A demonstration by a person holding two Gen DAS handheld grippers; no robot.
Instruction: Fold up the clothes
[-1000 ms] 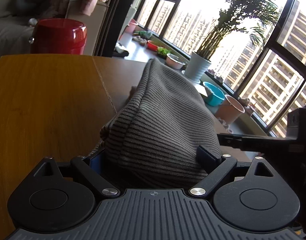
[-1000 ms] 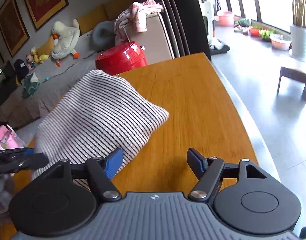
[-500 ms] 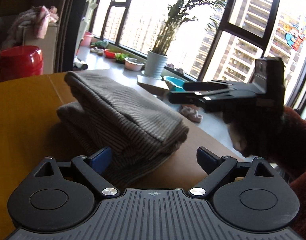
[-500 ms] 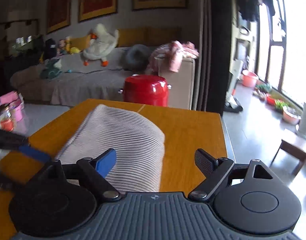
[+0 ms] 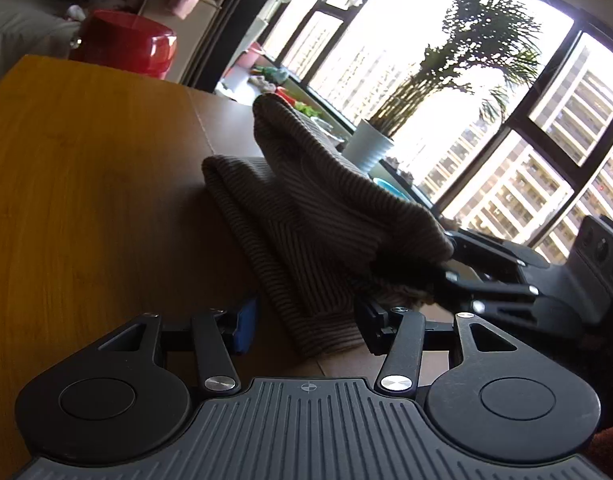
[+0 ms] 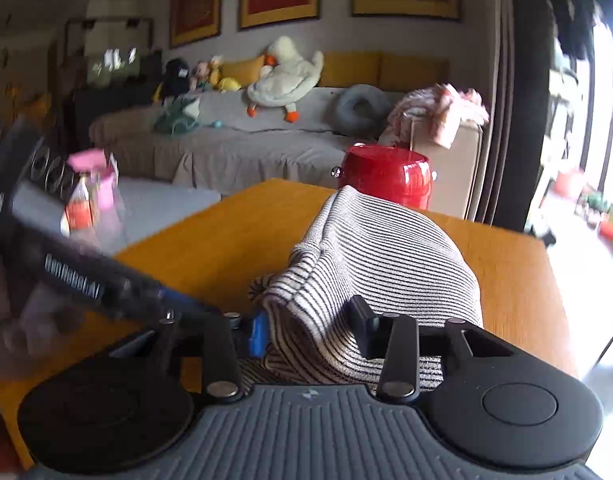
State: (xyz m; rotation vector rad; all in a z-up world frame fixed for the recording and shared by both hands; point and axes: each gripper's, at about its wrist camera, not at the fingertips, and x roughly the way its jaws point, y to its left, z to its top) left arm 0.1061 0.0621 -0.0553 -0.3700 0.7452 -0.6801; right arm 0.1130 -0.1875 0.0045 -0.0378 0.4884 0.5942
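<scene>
On wooden table [image 6: 210,240], striped garment [image 6: 378,256] sits between both grippers' closing fingers [image 6: 258,332].

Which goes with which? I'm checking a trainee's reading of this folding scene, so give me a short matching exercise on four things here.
Things:
1. striped garment
2. red pot
3. plush goose
4. potted palm

Places:
A. by the window
B. on the sofa
C. on the wooden table, between the jaws of the right gripper
D. just beyond the table's far edge

Pairs: 1-C, 2-D, 3-B, 4-A
</scene>
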